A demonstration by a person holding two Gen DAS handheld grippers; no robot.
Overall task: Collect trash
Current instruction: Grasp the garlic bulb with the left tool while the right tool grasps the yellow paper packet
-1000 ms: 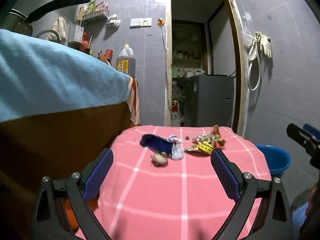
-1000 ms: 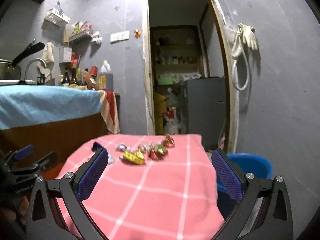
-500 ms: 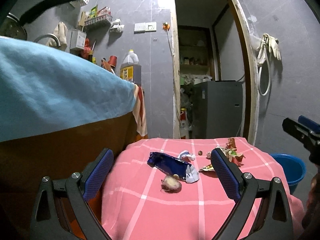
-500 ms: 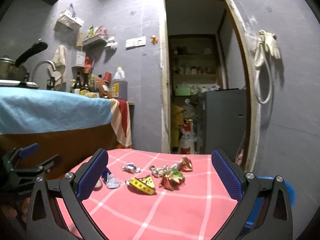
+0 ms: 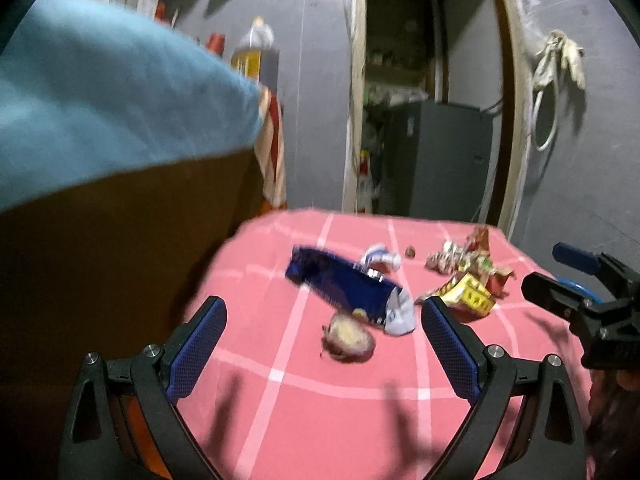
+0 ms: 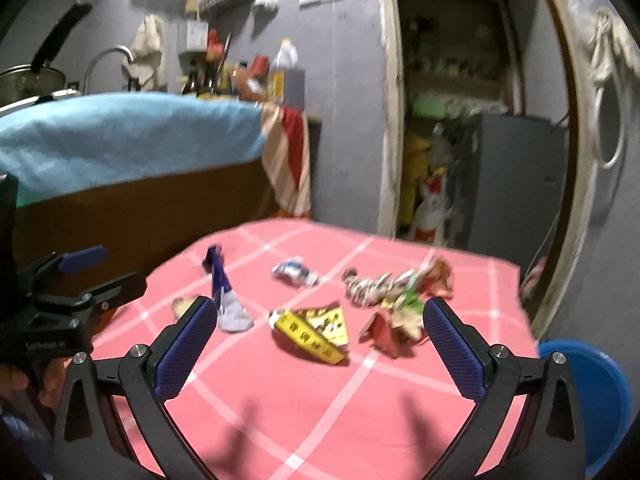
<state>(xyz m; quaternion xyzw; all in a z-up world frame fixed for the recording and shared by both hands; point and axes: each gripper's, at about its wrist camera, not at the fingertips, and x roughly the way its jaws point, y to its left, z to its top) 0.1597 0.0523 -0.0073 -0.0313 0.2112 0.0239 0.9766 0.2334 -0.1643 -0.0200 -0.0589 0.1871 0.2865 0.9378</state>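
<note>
Both spread and empty: left gripper (image 5: 323,342) nears the blue wrapper (image 5: 340,284), right gripper (image 6: 316,344) the yellow wrapper (image 6: 312,330); next, pinch.

A counter draped in a blue cloth (image 6: 120,132) stands left of the open doorway (image 6: 472,112). On it, toward the doorway, are bottles and an oil jug (image 5: 256,46); a pot with a black handle (image 6: 36,76) and a curved tap (image 6: 108,60) sit at its far left end. A striped towel (image 6: 288,160) hangs off its doorway-side corner. Through the doorway is a grey cabinet (image 5: 440,156). Right of the doorway, gloves and a hose loop (image 5: 556,76) hang on the wall.
</note>
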